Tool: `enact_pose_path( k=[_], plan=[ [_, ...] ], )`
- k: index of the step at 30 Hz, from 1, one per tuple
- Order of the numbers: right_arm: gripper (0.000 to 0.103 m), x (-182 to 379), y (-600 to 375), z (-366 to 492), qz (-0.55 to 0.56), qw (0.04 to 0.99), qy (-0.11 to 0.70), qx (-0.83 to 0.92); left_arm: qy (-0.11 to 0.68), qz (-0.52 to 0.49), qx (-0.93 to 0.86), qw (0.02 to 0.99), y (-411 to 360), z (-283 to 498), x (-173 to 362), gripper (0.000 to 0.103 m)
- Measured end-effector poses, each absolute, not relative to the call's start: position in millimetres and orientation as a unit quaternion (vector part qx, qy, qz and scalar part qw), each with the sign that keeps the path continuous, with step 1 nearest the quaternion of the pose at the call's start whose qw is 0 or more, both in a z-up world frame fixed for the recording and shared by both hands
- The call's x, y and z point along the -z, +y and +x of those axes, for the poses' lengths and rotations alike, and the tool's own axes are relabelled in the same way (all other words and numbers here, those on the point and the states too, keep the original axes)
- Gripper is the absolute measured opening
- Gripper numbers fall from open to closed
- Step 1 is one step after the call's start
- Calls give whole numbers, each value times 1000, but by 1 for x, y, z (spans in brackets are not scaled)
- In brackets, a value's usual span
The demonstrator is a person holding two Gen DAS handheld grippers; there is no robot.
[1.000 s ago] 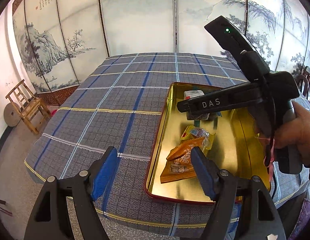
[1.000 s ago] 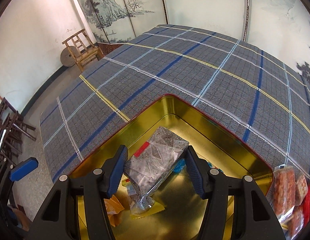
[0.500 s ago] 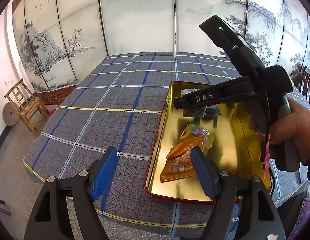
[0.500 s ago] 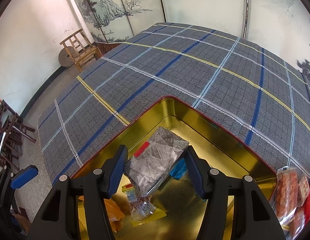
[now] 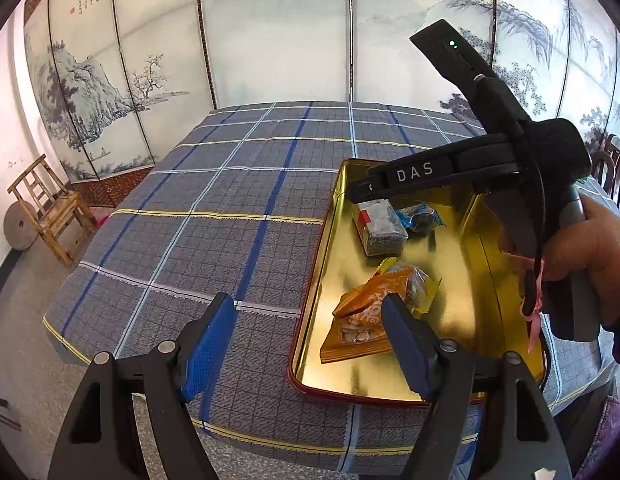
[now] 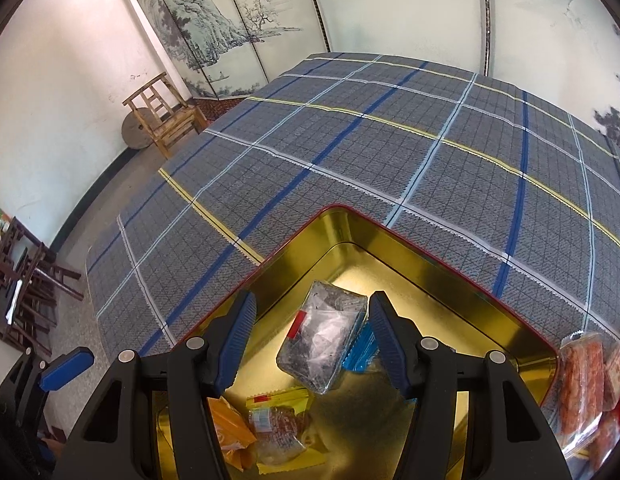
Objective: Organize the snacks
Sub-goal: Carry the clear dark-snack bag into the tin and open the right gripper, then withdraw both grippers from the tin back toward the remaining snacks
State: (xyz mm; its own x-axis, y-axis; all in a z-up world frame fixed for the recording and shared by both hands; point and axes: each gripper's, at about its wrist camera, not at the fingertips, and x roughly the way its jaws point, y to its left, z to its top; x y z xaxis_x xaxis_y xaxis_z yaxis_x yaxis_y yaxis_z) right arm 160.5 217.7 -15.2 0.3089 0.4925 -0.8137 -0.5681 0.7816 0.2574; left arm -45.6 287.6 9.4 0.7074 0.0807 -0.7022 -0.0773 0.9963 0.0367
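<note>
The clear packet (image 6: 323,338) lies in the gold tin (image 6: 421,264) (far corner). The right gripper (image 6: 311,344) hangs released above it; the left gripper (image 5: 306,344) is empty, spread.

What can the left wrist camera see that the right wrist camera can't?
Only the left wrist view shows the person's hand holding the right gripper.

Only the right wrist view shows the red snack packs lying outside the tin, and the dark chairs by the wall.

Both show the gold tin, the clear packet of dark snack, the orange bag, the checked tablecloth and the wooden chair.
</note>
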Motion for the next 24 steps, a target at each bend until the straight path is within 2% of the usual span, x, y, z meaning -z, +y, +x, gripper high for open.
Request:
enact_pose_path(
  k=[15, 24],
  plan=[
    [60, -13, 187, 124, -12, 833, 431, -348, 376, 19, -45, 925, 273, -51, -17, 73],
    [60, -20, 117, 90, 23, 851, 411, -328, 370, 41, -39, 927, 249, -55, -27, 74]
  ],
)
